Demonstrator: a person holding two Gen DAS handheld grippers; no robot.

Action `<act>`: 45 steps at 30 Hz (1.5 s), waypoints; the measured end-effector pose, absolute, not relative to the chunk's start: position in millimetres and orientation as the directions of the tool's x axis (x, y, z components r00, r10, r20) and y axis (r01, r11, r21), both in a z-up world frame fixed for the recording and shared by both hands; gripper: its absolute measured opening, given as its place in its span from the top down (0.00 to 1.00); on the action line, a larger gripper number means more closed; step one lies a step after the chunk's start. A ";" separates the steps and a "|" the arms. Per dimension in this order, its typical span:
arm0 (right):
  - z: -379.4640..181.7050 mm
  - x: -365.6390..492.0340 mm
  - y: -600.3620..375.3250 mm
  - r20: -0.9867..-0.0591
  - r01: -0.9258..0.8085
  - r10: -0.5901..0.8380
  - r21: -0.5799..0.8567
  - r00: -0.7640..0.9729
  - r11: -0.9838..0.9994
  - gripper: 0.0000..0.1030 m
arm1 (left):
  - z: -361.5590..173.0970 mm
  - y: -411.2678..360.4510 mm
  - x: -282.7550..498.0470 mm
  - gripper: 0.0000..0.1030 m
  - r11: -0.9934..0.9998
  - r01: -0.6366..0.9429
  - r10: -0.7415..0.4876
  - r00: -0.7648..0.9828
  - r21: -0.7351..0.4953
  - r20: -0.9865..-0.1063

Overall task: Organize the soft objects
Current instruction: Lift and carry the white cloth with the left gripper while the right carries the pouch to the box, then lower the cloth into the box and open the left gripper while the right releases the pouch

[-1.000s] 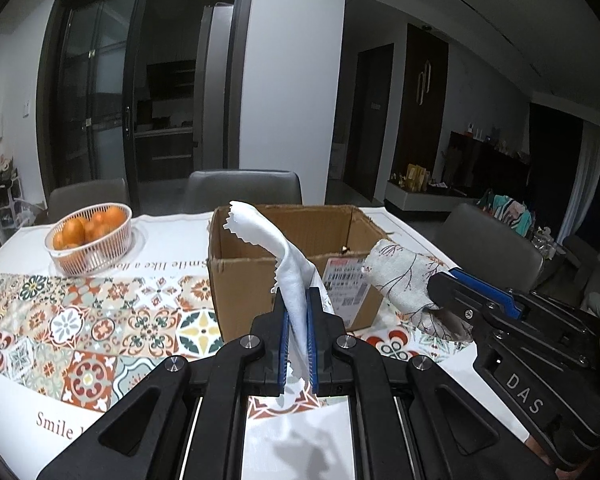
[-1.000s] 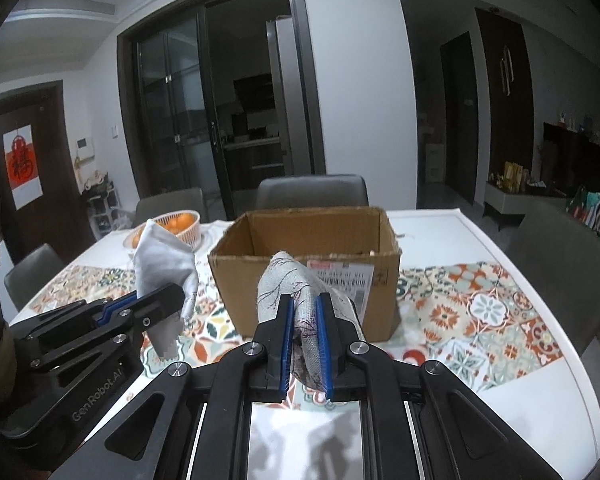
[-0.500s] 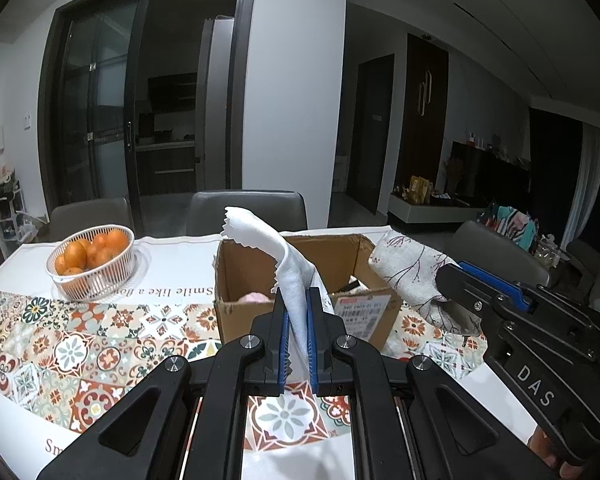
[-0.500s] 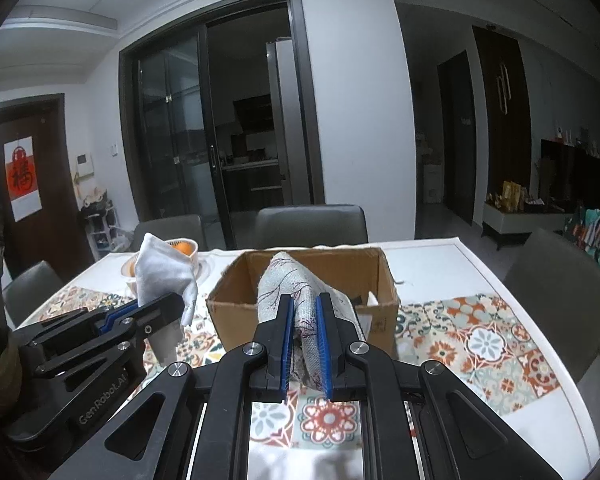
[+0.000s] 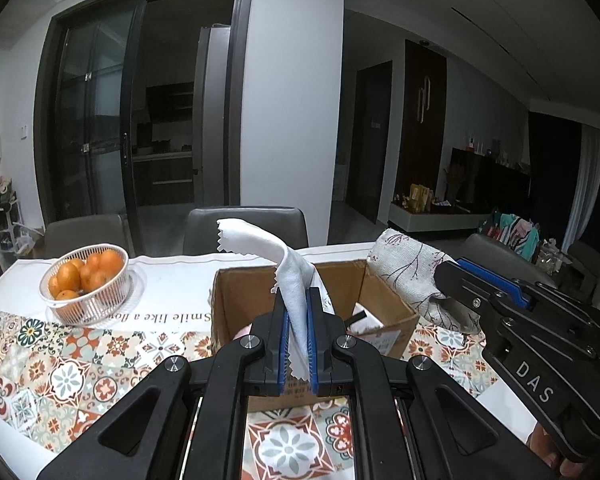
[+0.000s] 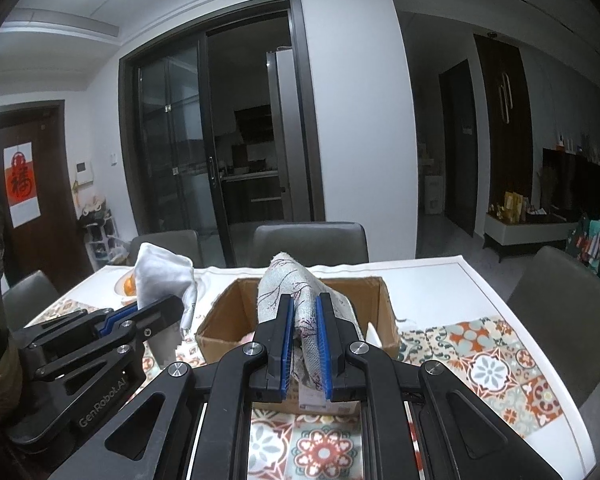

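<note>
The white cloth [image 5: 288,276] is pinched between the closed jaws of the left gripper [image 5: 298,312], its zigzag-cut end curling up and over the near wall of the cardboard box [image 5: 236,304]. The patterned cloth [image 6: 296,300] is clamped the same way in the right gripper [image 6: 303,316], held above the box's near edge. The box stands open on the counter [image 5: 172,292]; something pink shows low inside it, too hidden to name, along with a pale flap at its right side. Left of the box, well apart, a white basket [image 5: 88,296] holds oranges [image 5: 82,274]. Bare patterned tablecloth [image 6: 488,368] lies right of the box up to the counter's edge. Grey chairs [image 6: 310,242] stand behind the box.
</note>
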State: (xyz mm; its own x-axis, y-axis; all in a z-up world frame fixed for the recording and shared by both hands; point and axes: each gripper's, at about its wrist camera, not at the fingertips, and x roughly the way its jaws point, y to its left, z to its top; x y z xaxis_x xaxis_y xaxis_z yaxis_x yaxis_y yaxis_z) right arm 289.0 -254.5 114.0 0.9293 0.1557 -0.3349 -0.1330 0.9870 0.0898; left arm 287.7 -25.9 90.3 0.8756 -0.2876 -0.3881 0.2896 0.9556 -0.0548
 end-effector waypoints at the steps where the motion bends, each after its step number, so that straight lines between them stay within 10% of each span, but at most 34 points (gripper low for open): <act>1: 115.9 292.3 -253.9 -0.332 -0.134 0.156 0.089 0.930 0.987 0.87 | 90.8 -26.5 290.5 0.91 0.956 0.289 -0.287 0.877 -0.053 -0.387; 45: 50.0 419.7 -254.5 -0.500 -0.186 0.213 0.103 0.839 0.977 0.87 | 21.3 -55.9 415.2 0.89 0.961 0.267 -0.254 0.769 -0.066 -0.587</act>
State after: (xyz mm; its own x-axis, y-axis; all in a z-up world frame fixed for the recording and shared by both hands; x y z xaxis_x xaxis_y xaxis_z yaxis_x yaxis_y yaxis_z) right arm 419.7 -254.5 50.0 0.8395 0.2130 -0.4999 -0.1863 0.9770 0.1034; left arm 415.2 -55.9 21.3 0.7689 -0.2540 -0.5867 0.2669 0.9614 -0.0665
